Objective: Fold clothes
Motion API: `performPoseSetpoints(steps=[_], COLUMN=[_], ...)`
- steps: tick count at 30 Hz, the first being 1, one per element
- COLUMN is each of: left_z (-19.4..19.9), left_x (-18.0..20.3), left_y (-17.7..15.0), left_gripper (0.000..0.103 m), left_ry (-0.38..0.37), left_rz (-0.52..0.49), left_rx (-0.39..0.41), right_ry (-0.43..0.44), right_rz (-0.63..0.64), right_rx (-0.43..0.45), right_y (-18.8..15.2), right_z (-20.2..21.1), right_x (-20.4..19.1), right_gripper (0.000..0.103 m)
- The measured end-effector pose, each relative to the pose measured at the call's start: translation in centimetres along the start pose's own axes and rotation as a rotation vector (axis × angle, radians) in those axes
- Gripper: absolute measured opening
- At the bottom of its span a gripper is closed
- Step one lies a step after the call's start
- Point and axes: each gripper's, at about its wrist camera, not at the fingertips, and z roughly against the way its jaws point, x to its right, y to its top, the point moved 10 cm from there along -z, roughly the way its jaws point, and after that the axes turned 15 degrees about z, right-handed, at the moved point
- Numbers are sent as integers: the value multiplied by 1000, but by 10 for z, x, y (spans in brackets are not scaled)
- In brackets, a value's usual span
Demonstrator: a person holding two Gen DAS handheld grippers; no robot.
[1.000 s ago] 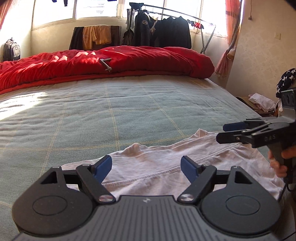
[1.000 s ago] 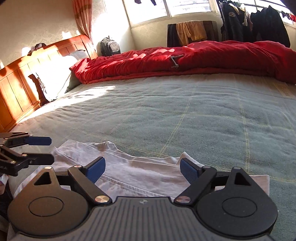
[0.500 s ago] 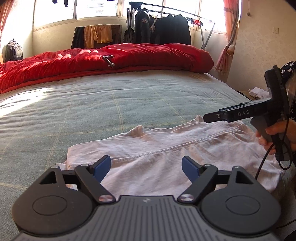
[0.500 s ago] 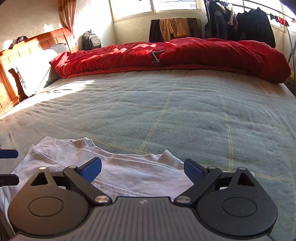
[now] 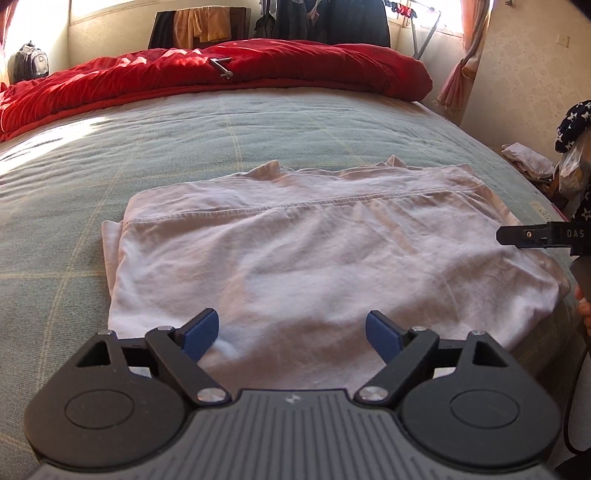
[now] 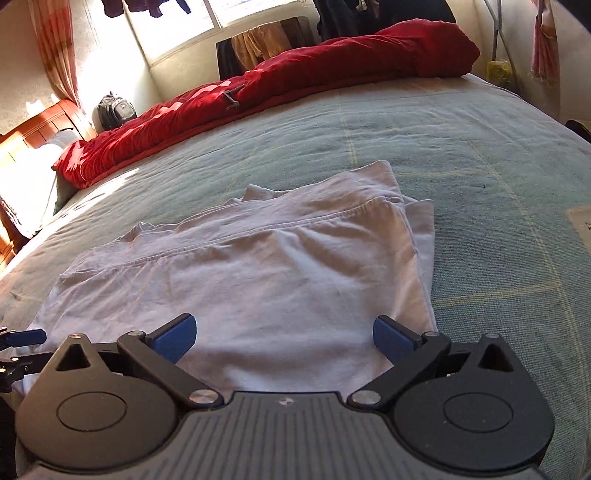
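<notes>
Item: white garment (image 5: 317, 251), partly folded, on the bed (image 5: 221, 140) near its front edge, long axis crosswise. We hold left tool (image 5: 291, 334) and right tool (image 6: 284, 338) spread, empty, equally near.

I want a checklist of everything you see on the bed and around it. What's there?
Surface: green blanket covers the bed, lit by sun on one side.
Job's things: white shirt lies flat and partly folded, hem seam showing.
Clutter: red quilt bunched along the far edge, a small metal tool on it.
Grippers: left hand-held gripper open above the shirt's near edge; right hand-held gripper open, holding nothing.
Cables: black cable hangs by the right hand.
Surroundings: backpack, wooden headboard, clothes rack, curtains, windows.
</notes>
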Motion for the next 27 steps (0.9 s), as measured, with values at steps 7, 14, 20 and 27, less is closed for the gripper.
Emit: performPoseSetpoints(steps=[7,14,20,27], left_z=[16,-5,23,0], left_x=[-9,-12,-19,-53], left_y=[7,0,17,20], left_gripper=[88,88,88,88], left_ry=[15,10,-69,3], left_rz=[20,30,90,225], left_rx=[27,3,68,12], right_ry=[-64,-135,-96,-35], right_rz=[72,181,123,85], right_rx=[-12,-37,-45,-21], right_y=[-7,-10,-6,-4], right_z=[-10,-14,2,8], right_x=[-9,-18,-23,-41], right_gripper=[103,103,103,103])
